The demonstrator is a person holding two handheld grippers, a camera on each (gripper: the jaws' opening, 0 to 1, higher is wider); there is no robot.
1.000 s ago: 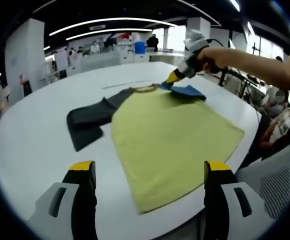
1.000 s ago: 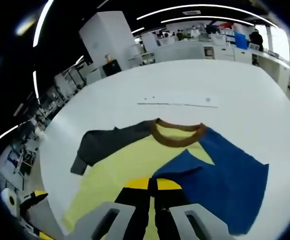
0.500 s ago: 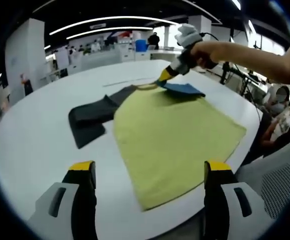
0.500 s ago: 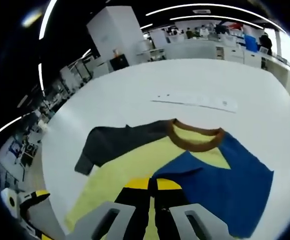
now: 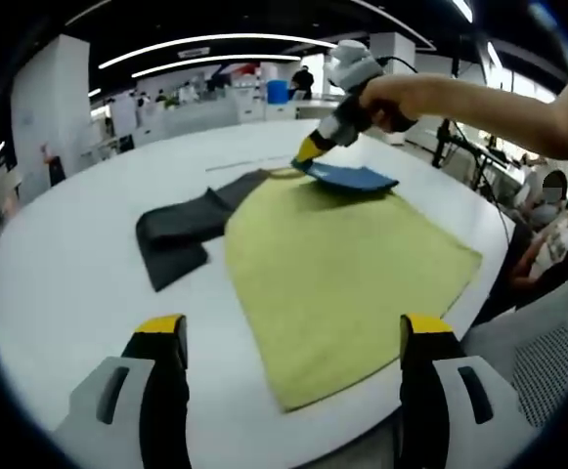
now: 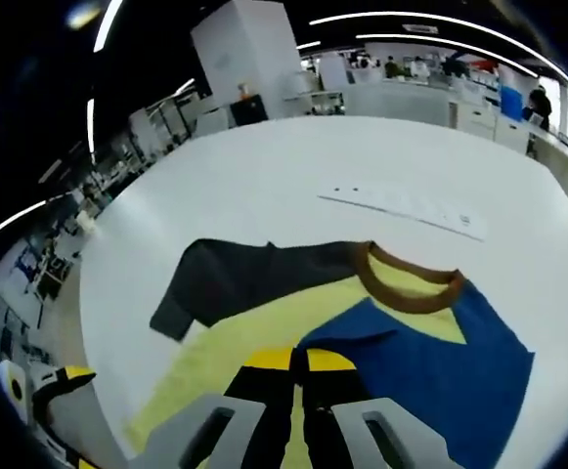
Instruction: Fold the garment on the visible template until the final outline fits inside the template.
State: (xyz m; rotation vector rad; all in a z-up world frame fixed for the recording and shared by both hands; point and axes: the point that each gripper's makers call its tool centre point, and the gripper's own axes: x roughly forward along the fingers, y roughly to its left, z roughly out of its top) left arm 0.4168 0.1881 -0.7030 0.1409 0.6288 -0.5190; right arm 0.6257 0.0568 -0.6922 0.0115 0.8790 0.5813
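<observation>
A yellow T-shirt [image 5: 347, 269] lies flat on the round white table [image 5: 59, 264]. Its dark grey sleeve [image 5: 178, 234] spreads to the left. My right gripper [image 5: 310, 151], held by a hand, is shut on the edge of the blue sleeve [image 5: 350, 177] and lifts it over the shirt near the brown collar [image 5: 285, 172]. In the right gripper view, that gripper [image 6: 298, 360] pinches the blue sleeve [image 6: 430, 362], with the collar [image 6: 409, 289] and grey sleeve [image 6: 235, 283] beyond. My left gripper [image 5: 293, 327] hangs open over the table's near edge, short of the hem.
A thin white strip [image 6: 401, 205] lies on the table past the collar. A person [image 5: 547, 210] sits at the right by a mesh chair [image 5: 547, 362]. Desks and a white pillar [image 6: 249, 54] stand far behind. The left gripper's yellow tip [image 6: 64, 379] shows low left.
My right gripper has carried the blue sleeve's edge leftward across the shirt, toward the collar and grey sleeve. The left gripper has stayed open in the same place.
</observation>
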